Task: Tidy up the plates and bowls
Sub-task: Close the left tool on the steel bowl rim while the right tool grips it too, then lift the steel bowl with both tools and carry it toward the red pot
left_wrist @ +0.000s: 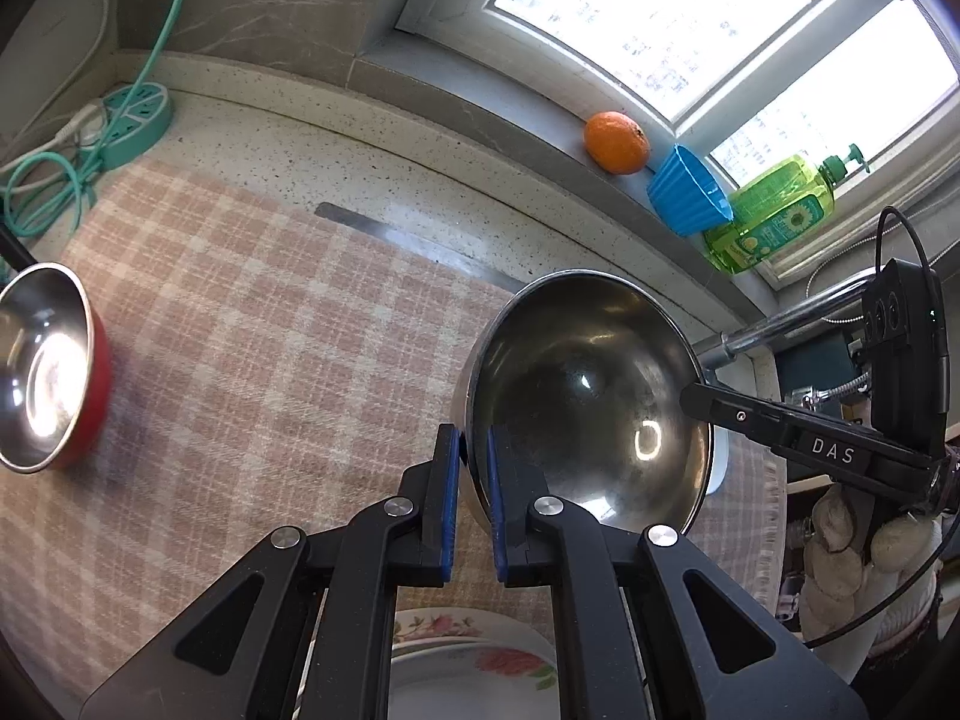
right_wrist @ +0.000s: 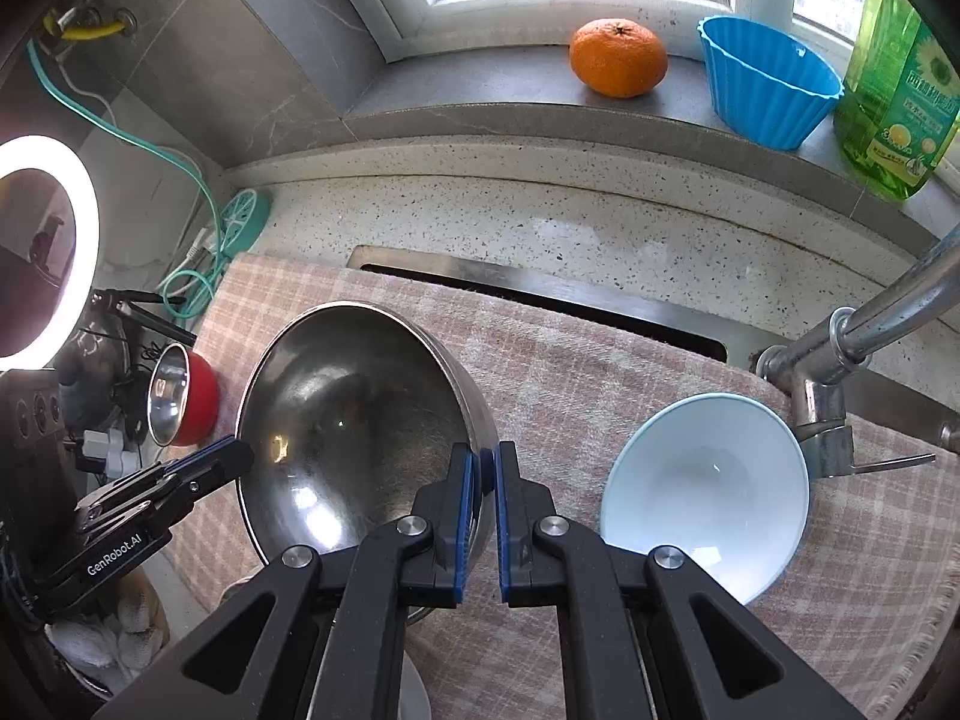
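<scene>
— Two grippers on one bowl?
— Yes. The left gripper (left_wrist: 474,450) has its fingers clamped on the near rim of the steel bowl (left_wrist: 588,396), one pad outside, one inside. The right gripper (right_wrist: 487,468) pinches the opposite rim of the same bowl (right_wrist: 354,420).
— Where does the bowl sit in the frames?
— Centre right in the left wrist view, centre left in the right wrist view, tilted, above the checked cloth (left_wrist: 252,312) on the surface.
— Other dishes?
— A red bowl (left_wrist: 48,372) at the left edge, a pale blue bowl (right_wrist: 702,492) at lower right of the right wrist view, a flowered plate (left_wrist: 474,660) at the bottom under the left gripper.
— And the sill?
— An orange (right_wrist: 618,57), a blue cup (right_wrist: 768,84) and a green bottle (right_wrist: 894,96)
</scene>
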